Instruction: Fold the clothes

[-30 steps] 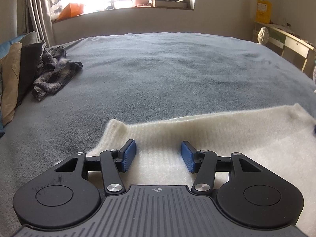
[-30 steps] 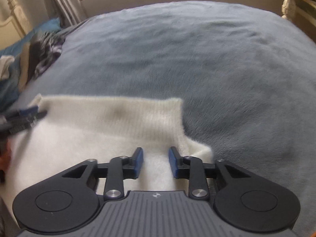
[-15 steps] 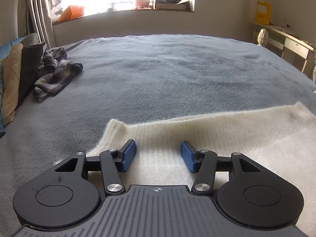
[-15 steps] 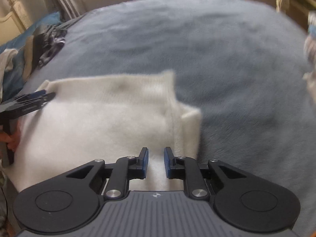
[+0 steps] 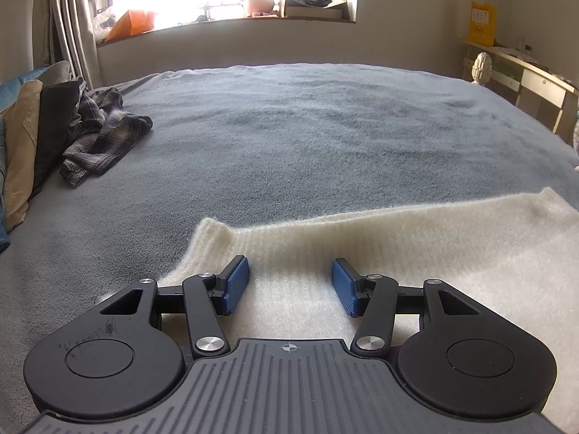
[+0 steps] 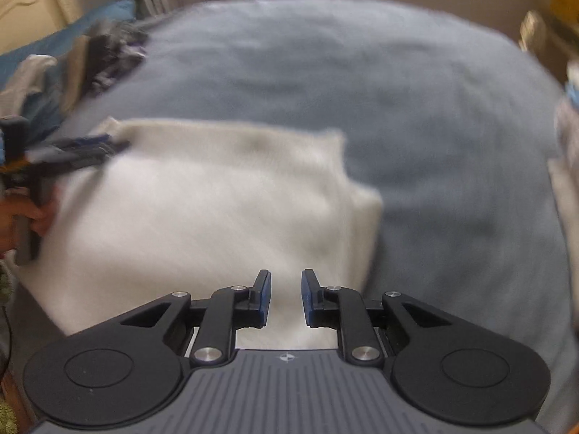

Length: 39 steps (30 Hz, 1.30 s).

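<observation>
A white knit sweater (image 5: 416, 253) lies flat on the grey-blue bed blanket (image 5: 307, 137). My left gripper (image 5: 289, 286) hovers open just over the sweater's near left part, close to its corner (image 5: 210, 231), and its blue pads hold nothing. In the blurred right wrist view the sweater (image 6: 202, 209) fills the middle, with a folded-over flap (image 6: 362, 217) on its right side. My right gripper (image 6: 286, 296) sits over the sweater's near edge, its jaws a narrow gap apart with only cloth showing beneath. The left gripper (image 6: 72, 152) appears at the sweater's far left, held by a hand (image 6: 32, 213).
A crumpled plaid garment (image 5: 101, 137) and pillows (image 5: 25, 144) lie along the bed's left side. A wooden desk (image 5: 524, 79) stands at the right. Boxes and bags sit on the window sill (image 5: 224, 21) beyond the bed.
My right gripper has pulled back from the sweater's right corner, and its jaws have narrowed. More of the sweater now shows ahead of it. The left gripper has barely moved.
</observation>
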Tool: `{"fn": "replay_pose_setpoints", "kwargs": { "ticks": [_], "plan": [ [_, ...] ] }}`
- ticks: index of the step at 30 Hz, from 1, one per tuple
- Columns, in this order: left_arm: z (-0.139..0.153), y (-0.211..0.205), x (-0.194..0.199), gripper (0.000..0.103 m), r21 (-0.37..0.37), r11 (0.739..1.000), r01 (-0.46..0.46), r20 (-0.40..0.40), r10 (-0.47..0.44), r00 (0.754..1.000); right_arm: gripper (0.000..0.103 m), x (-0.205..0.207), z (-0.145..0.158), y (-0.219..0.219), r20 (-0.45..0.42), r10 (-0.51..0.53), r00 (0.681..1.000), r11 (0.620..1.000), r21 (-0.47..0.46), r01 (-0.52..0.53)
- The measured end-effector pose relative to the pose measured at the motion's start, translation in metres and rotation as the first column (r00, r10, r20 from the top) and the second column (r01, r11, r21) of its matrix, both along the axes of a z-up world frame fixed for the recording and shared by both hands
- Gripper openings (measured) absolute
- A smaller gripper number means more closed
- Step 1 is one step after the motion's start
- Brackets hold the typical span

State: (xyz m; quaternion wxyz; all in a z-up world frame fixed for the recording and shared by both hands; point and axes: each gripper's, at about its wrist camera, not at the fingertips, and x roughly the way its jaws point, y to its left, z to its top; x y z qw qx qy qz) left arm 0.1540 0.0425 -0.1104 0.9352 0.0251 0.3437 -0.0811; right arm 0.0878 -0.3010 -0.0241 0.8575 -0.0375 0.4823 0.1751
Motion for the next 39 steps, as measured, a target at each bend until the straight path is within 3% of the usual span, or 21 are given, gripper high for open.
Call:
{"fn": "replay_pose_setpoints", "kwargs": {
  "ticks": [3,6,8,11,14,16,19,23,26,28,31,35,37,39],
  "plan": [
    [0.002,0.001,-0.001,0.052,-0.002,1.0,-0.003,0.004,0.003,1.0,0.02,0.015,-0.008,0.012,0.039,-0.018,0.999,1.0,0.015,0.018],
    [0.011,0.001,-0.009,0.052,0.004,1.0,-0.025,0.036,0.025,0.999,0.02,0.034,-0.057,0.016,-0.068,-0.051,0.996,0.999,-0.007,0.05],
    [0.027,0.002,-0.028,0.052,0.003,1.0,-0.029,0.086,0.029,0.996,0.02,0.034,-0.059,0.012,-0.058,-0.072,0.996,0.997,0.029,0.073],
    [0.047,0.006,-0.064,0.051,-0.088,0.994,0.058,0.081,-0.051,0.995,0.02,0.034,-0.057,0.013,-0.058,-0.077,0.995,0.996,0.03,0.078],
    [0.037,0.002,-0.091,0.051,-0.047,0.996,0.07,0.051,-0.068,0.996,0.02,0.036,-0.059,0.015,-0.06,-0.079,0.995,0.997,0.021,0.08],
    [0.008,0.008,-0.091,0.051,-0.047,0.998,0.037,-0.006,-0.037,0.999,0.021,0.037,-0.06,0.017,-0.059,-0.083,0.995,0.996,0.012,0.084],
    [0.0,0.015,-0.096,0.052,-0.076,0.996,0.054,0.05,-0.05,0.998,0.021,0.037,-0.061,0.018,-0.056,-0.088,0.995,0.996,0.012,0.089],
    [0.02,0.026,-0.098,0.05,-0.129,0.992,-0.015,0.072,0.025,0.997,0.021,0.033,-0.058,0.019,-0.056,-0.093,0.994,0.996,0.009,0.094],
    [0.009,0.045,-0.091,0.047,-0.147,0.983,-0.114,0.017,0.118,0.993,0.021,0.031,-0.059,0.019,-0.05,-0.096,0.994,0.995,0.009,0.097],
    [-0.006,0.055,-0.093,0.047,-0.172,0.981,-0.087,0.05,0.097,0.994,0.021,0.031,-0.059,0.019,-0.049,-0.096,0.994,0.995,0.01,0.097],
    [0.004,0.049,-0.094,0.046,-0.131,0.989,-0.074,0.044,0.08,0.996,0.021,0.032,-0.059,0.019,-0.048,-0.092,0.995,0.996,0.011,0.092],
    [0.023,0.058,-0.105,0.048,-0.18,0.978,-0.107,0.065,0.12,0.991,0.021,0.03,-0.059,0.016,-0.045,-0.091,0.995,0.995,0.025,0.092],
    [0.013,0.061,-0.102,0.046,-0.127,0.985,-0.12,0.036,0.125,0.992,0.021,0.029,-0.06,0.014,-0.041,-0.095,0.995,0.995,0.035,0.097],
    [0.001,0.067,-0.103,0.046,-0.14,0.985,-0.105,0.04,0.112,0.993,0.021,0.029,-0.06,0.014,-0.039,-0.098,0.994,0.994,0.041,0.099]
  ]
}}
